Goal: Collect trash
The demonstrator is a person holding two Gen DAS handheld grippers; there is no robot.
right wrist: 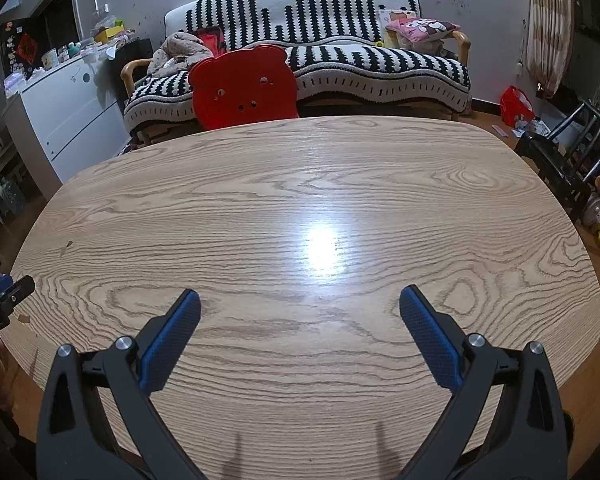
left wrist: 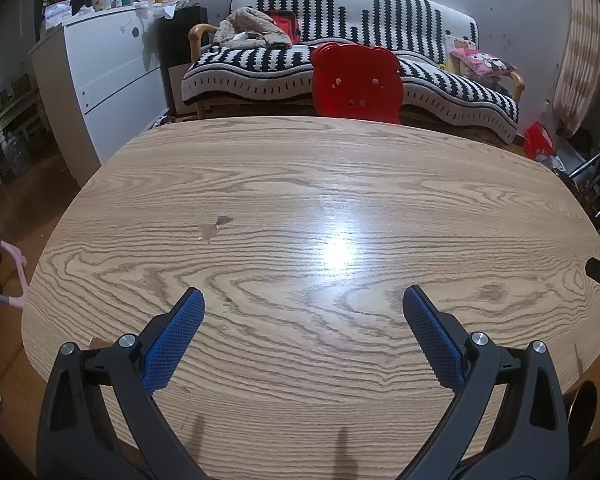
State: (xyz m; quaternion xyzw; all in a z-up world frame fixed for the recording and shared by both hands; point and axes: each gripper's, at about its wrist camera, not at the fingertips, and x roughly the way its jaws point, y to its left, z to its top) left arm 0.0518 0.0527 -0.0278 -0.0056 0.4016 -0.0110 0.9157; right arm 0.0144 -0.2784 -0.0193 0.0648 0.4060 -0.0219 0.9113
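Left tongs: the left tongs (left wrist: 303, 300) hang over the near half of the bench (left wrist: 300, 184), spread wide, blue pads (left wrist: 172, 340) facing each other with only wood grain between them. They grip nothing.
Right tongs: the right tongs (right wrist: 299, 302) are just as wide apart over the near edge, blue pads (right wrist: 170, 342) bare, nothing held.
Side by side: in the left view the right tongs peek in at 3 o'clock; in the right view the left tongs poke in at 9 o'clock. The two sit apart, not touching.
Bench: a rounded oak-grain top with a bright glare spot near the centre in both views.
Chipped patch: a small pale flaw (left wrist: 214, 228) lies at about 10 o'clock from the left tongs; the right view shows it far out at 9 o'clock (right wrist: 69, 245).
Trash: no wrapper or scrap shows on the bench top in either view. One tiny brown fleck (right wrist: 23, 319) sits at the bench rim at 8 o'clock in the right view; too small to tell what it is.
Red chair: a red chair back (left wrist: 356, 82) with small holes rises behind the far rim at 12 o'clock.
Sofa: a black-and-white patterned sofa (left wrist: 420, 20) stands behind the chair, with crumpled clothes (left wrist: 252, 34) at 11 o'clock and a pink cushion (left wrist: 482, 60) at 1 o'clock.
Drawers: a white chest of drawers (left wrist: 104, 72) stands at 10 o'clock, its top crowded with small things.
Red bag: a red bag (right wrist: 516, 106) sits on the floor at 2 o'clock in the right view.
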